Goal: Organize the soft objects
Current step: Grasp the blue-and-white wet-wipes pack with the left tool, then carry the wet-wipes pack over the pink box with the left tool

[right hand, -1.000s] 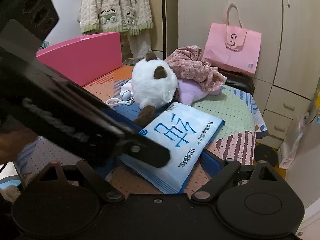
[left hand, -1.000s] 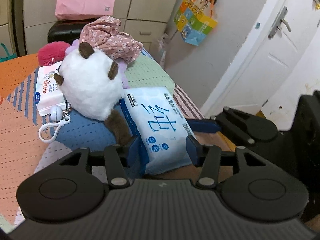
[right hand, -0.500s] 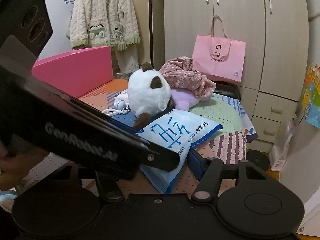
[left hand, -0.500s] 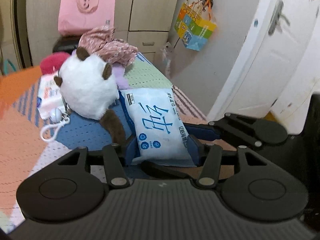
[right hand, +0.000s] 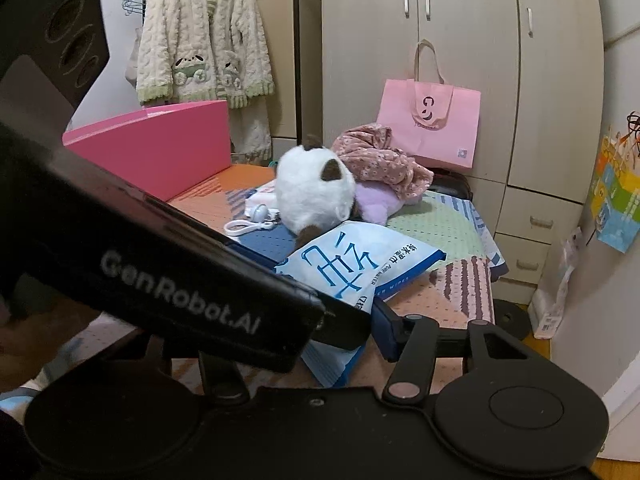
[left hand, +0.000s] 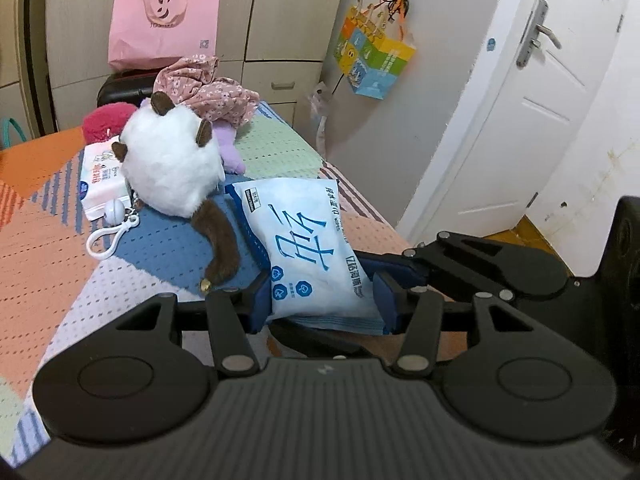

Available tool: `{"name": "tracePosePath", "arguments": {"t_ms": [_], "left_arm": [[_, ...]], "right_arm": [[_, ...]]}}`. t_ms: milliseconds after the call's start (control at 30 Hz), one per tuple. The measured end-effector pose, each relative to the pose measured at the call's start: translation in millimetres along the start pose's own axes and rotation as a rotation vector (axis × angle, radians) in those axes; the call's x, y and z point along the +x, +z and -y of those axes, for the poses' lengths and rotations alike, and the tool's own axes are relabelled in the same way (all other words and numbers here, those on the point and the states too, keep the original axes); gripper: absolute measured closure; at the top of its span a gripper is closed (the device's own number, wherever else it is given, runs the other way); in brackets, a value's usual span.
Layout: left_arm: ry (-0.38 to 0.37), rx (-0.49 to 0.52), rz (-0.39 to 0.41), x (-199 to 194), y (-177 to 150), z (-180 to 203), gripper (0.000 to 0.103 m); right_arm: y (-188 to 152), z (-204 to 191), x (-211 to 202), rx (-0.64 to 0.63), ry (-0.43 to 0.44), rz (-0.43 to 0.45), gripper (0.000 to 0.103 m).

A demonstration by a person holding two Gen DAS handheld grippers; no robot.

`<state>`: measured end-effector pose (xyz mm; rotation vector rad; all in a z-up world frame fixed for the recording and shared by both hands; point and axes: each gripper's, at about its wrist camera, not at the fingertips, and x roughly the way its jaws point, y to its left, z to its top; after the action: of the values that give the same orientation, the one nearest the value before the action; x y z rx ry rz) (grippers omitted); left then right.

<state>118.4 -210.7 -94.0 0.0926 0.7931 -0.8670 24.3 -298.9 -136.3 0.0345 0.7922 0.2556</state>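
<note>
A blue-and-white pack of wet wipes (left hand: 304, 248) lies tilted on the patchwork bed, its near end raised. My left gripper (left hand: 320, 300) is shut on that near end, one blue pad on each side. In the right wrist view the pack (right hand: 344, 268) also sits between the fingers of my right gripper (right hand: 340, 332), whose left finger is hidden behind the left gripper's body. A white plush with brown ears (left hand: 172, 172) lies just behind the pack, with a floral cloth (left hand: 204, 88) and a purple plush (left hand: 228, 144) beyond it.
A small wipes pack (left hand: 100, 176), a white keyring clip (left hand: 108, 236) and a red plush (left hand: 108, 120) lie left of the white plush. A pink bag (left hand: 164, 20) stands at the wardrobe. A pink headboard (right hand: 160, 148) is at left, the bed edge and a door (left hand: 520, 120) at right.
My left gripper has closed on the near end of the wipes pack and lifted it, so the pack now tilts up. The right gripper has come in at the same end.
</note>
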Motion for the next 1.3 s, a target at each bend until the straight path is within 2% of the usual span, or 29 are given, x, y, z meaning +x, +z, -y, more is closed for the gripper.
{"name": "tracePosePath", "arguments": {"t_ms": [300,500,633,800,933,1300], "left_arm": [[-0.009,0.011,-0.046,-39,-1,-3,0.053],[-0.017,-0.005,-0.051,-68,-5,-13,0.053],[-0.039,-0.030,-0.068,-89,-4,-23,0.053],[-0.064,-0.085,-0.104,-114,-3,-37,0.053],[-0.051,-0.102,-0.085,-139,-2,-42,0.053],[0.029,-0.132,0.016,-213,-5,-75,0.053]], "right_arm": [[14,-20,-22,0.049,0.056,-0.044,0.043],[24,-43,-33,0.022,0.084,-0.052,0.043],[35,-58,-40,0.005,0.105,-0.070,0.043],[53,-76,-46,0.002,0.140,-0.136,0.043],[70,-90,-51,-0.003,0.180,-0.167,0.043],[116,-146,-57,-0.114,0.277,-0.112,0.043]]}}
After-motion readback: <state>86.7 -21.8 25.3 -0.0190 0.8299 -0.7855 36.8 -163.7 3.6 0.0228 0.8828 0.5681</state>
